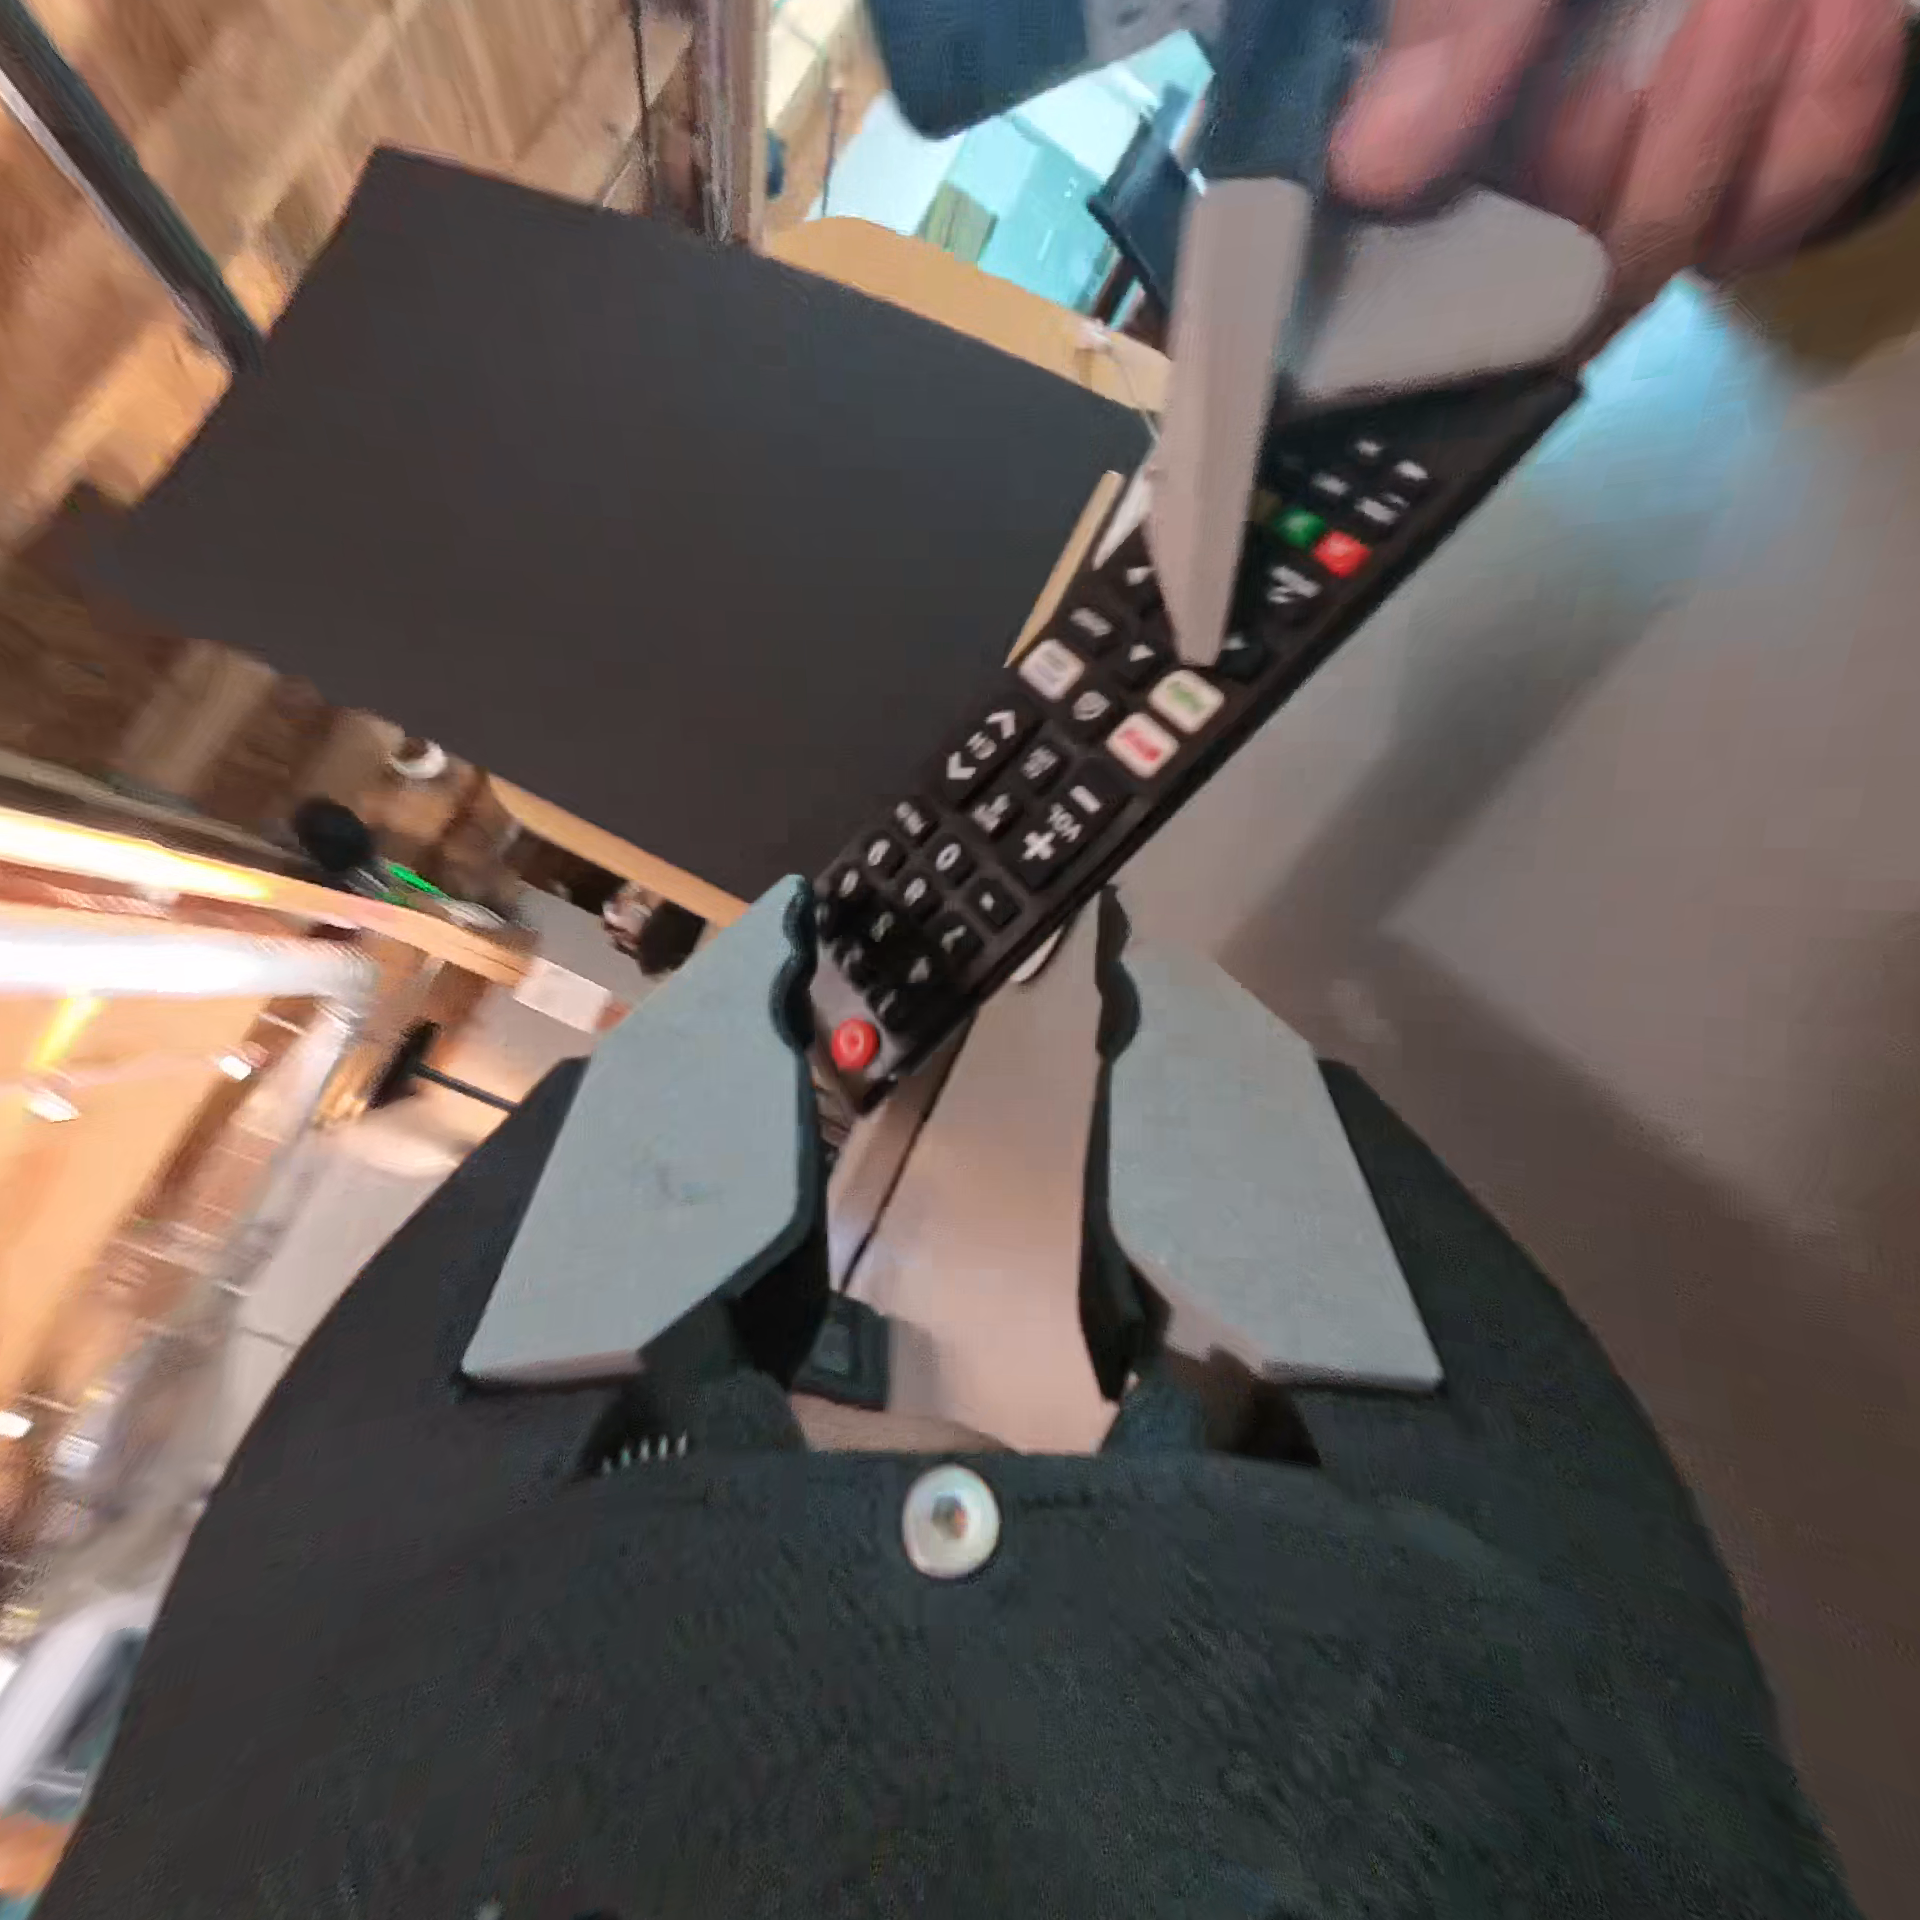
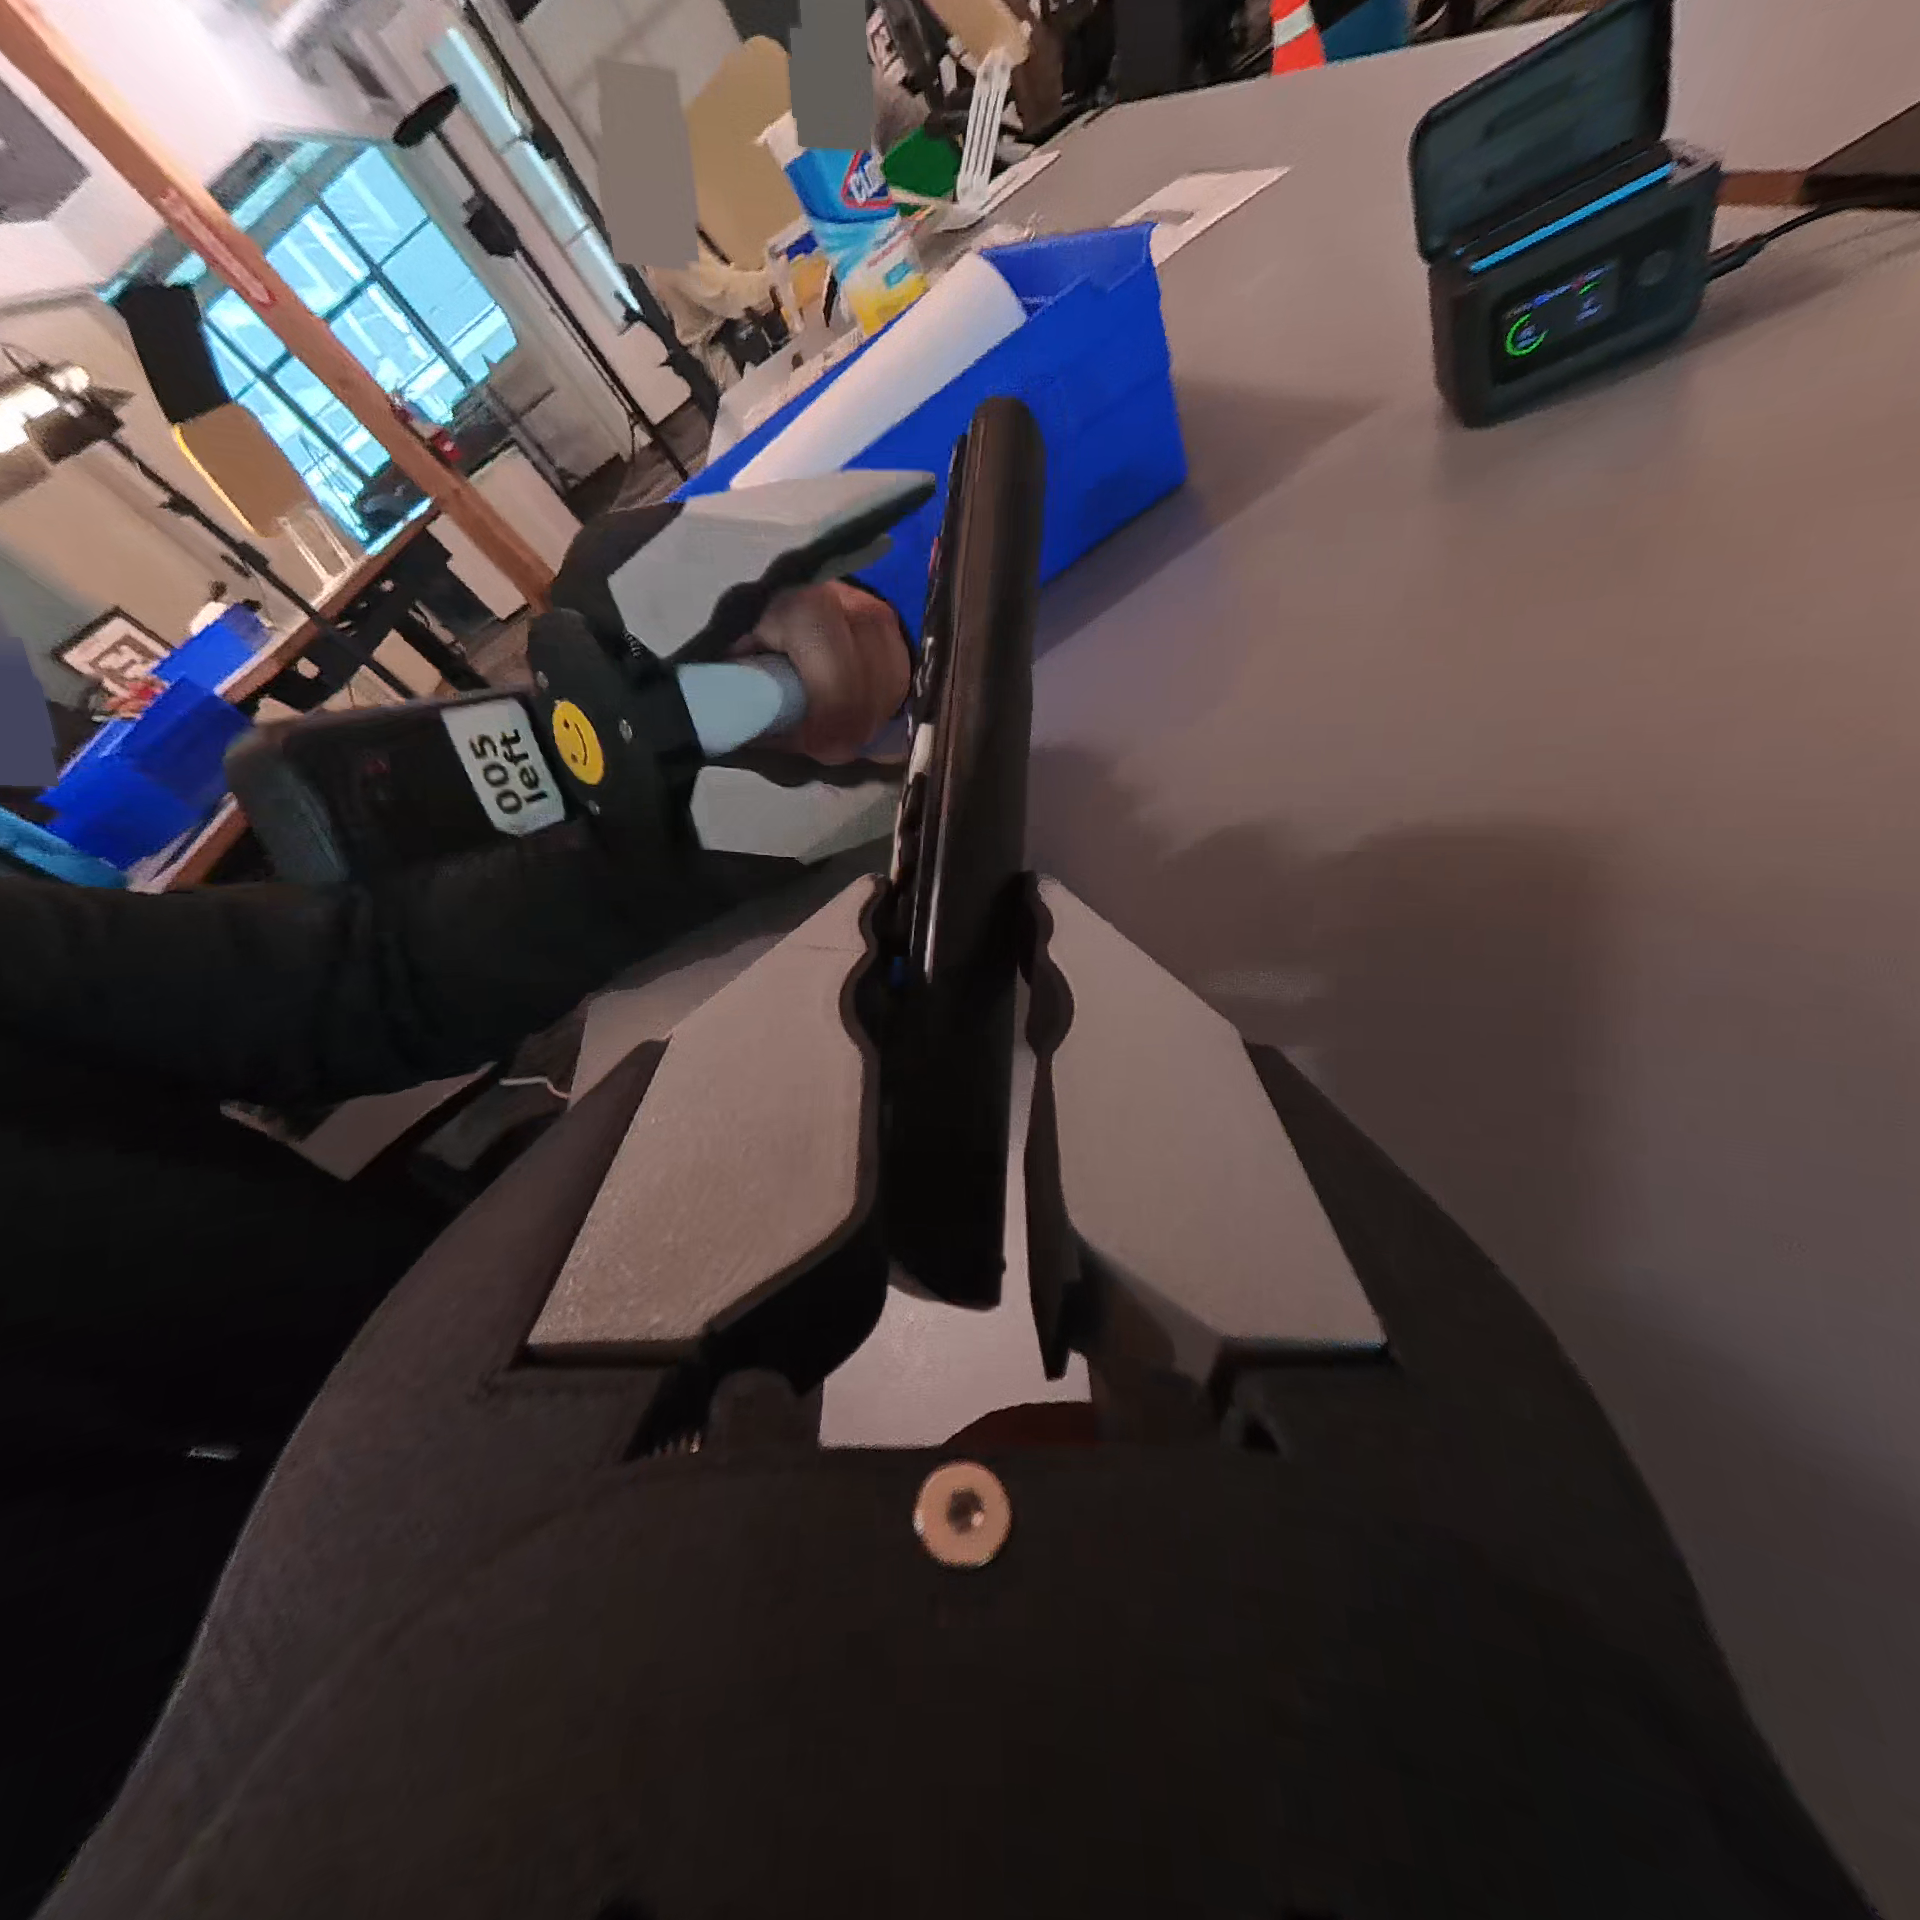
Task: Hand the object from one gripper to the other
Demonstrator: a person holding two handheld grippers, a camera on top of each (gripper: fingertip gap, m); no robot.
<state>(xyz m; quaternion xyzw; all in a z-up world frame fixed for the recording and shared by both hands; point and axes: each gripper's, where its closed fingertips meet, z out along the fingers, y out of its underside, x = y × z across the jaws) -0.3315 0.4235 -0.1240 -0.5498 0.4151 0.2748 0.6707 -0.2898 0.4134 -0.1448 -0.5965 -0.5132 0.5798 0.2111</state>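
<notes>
Spanning the gap between both tools, the remote control (image 1: 1049, 790) is a long, slim black plastic bar with raised rubber keys, some of them red, green and white. It hangs in mid-air above the grey counter (image 2: 1455, 727), touching nothing else. The right gripper (image 2: 951, 935) is clamped on one end, its flat grey fingers pressing the remote's two broad faces, so the free length projects forward for the receiver. The left gripper (image 1: 951, 935) stands apart around the end that carries the round red key; one finger (image 1: 727, 1091) appears to touch the remote's edge, though blur makes contact uncertain, and the other finger sits clear. This staggered hold probably leaves each tool its own grip zone, so the handover is judged mid-way: receiver positioned, not yet closed. Behind, on the counter, sit a blue plastic bin (image 2: 1101, 416) holding a white roll (image 2: 894, 364), and a small black device (image 2: 1558, 301) with a lit display
</notes>
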